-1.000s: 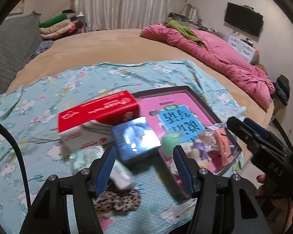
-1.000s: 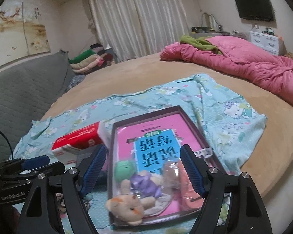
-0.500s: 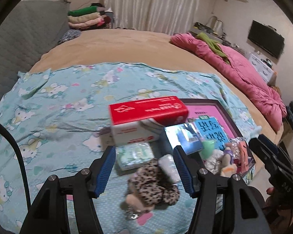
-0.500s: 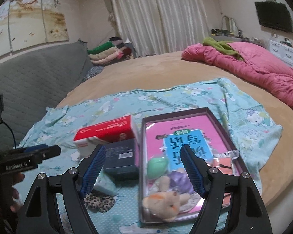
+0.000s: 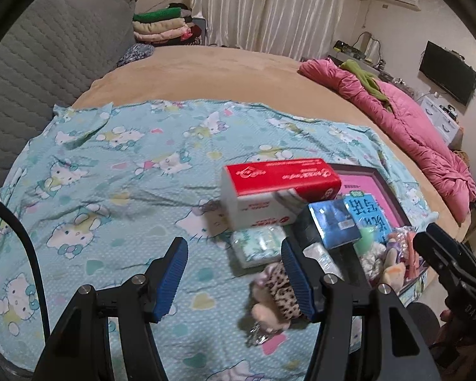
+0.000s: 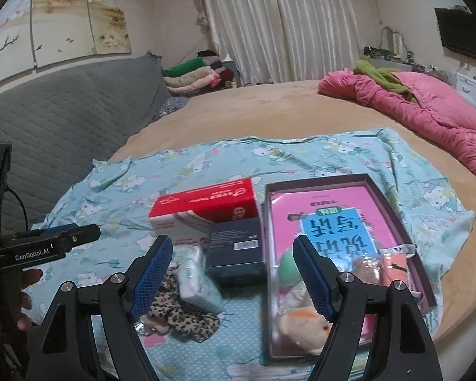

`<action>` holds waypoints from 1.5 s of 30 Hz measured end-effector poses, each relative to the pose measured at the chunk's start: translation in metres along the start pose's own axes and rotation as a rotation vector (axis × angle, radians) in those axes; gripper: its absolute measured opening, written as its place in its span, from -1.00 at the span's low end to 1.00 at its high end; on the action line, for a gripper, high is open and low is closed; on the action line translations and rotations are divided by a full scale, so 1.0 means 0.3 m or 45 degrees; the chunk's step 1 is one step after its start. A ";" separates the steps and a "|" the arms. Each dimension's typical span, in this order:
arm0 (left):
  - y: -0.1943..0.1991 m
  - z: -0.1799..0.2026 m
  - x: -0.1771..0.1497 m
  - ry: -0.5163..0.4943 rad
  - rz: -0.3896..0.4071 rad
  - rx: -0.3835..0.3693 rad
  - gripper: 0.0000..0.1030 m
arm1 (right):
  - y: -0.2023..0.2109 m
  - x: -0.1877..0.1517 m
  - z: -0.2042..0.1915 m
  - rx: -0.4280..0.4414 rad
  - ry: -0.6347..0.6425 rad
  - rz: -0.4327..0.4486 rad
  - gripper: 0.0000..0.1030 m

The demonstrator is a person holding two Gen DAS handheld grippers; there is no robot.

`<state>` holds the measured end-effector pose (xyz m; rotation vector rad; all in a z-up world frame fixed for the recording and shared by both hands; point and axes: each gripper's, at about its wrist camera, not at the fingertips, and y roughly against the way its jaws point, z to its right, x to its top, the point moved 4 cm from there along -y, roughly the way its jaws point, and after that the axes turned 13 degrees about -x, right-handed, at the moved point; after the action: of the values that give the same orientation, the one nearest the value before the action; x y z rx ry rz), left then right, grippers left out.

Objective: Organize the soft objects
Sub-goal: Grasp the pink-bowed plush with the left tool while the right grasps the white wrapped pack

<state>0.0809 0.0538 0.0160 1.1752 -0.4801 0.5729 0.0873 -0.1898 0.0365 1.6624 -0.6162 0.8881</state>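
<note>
Leopard-print plush (image 5: 280, 289) lies loose on the bed's cartoon-cat sheet (image 5: 111, 171), just outside the dark tray (image 6: 393, 209) where other soft toys (image 6: 301, 320) already sit. Your left claw (image 5: 234, 279) and right claw (image 6: 233, 274) hover spread and empty, apparently choosing.

I see my left gripper (image 5: 233, 274) open and empty over the cartoon-print sheet (image 5: 127, 171); leopard-print plush (image 5: 277, 292) just right of it, tissue pack (image 5: 258, 246) near the red box (image 5: 280, 187).
</note>
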 end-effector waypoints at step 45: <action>-0.256 0.011 -0.297 -0.021 -0.317 -0.150 0.18 | -0.176 -0.166 -0.142 0.011 0.193 -0.212 0.54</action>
<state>0.0623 0.0149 -0.0935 1.1076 -0.3693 0.3167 0.0887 -0.1370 -0.0290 1.6116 -0.3658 0.8865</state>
